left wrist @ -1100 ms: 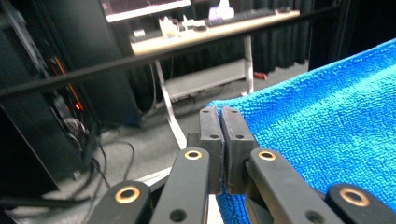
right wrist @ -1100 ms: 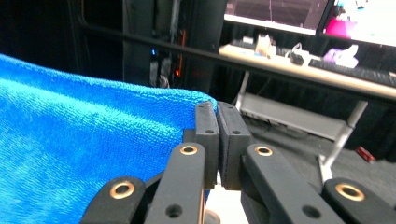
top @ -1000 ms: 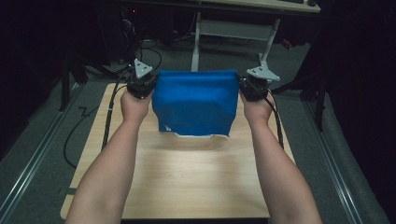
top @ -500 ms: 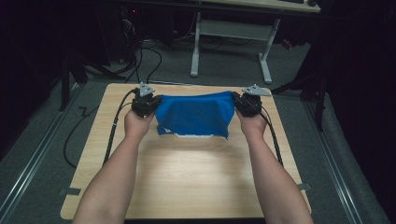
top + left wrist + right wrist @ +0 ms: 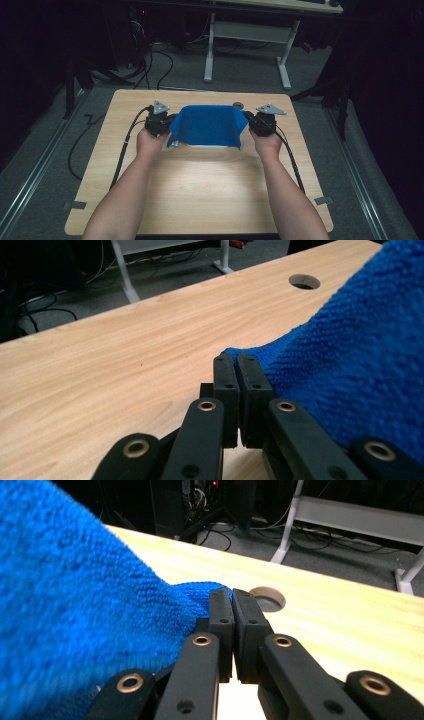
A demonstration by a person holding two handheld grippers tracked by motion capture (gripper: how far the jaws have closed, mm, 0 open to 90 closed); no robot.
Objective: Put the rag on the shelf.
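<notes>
Reaching in from the near edge, two bare forearms stretch forward over a pale wooden worktop (image 5: 200,200). Each hand carries a hand-held gripper. The left hand-held gripper (image 5: 167,121) sits at the left of a blue cloth (image 5: 207,126), and the right hand-held gripper (image 5: 248,120) sits at its right. In the left gripper view, the two black jaws are clenched together on a corner of the cloth (image 5: 350,365), with a small tip of blue fabric poking out above the pads. The right gripper view shows the same: jaws pressed together on the opposite corner of the cloth (image 5: 75,605). Stretched between the two grippers, the cloth spans the middle of the far half of the worktop. Its lower edge, pale along the hem, seems to rest on the wood, though the high view is too coarse to be sure. Just beyond the cloth is a round hole (image 5: 304,281) in the worktop. Past the far edge, a grey floor carries black cables and the white legs of a desk (image 5: 285,60).
</notes>
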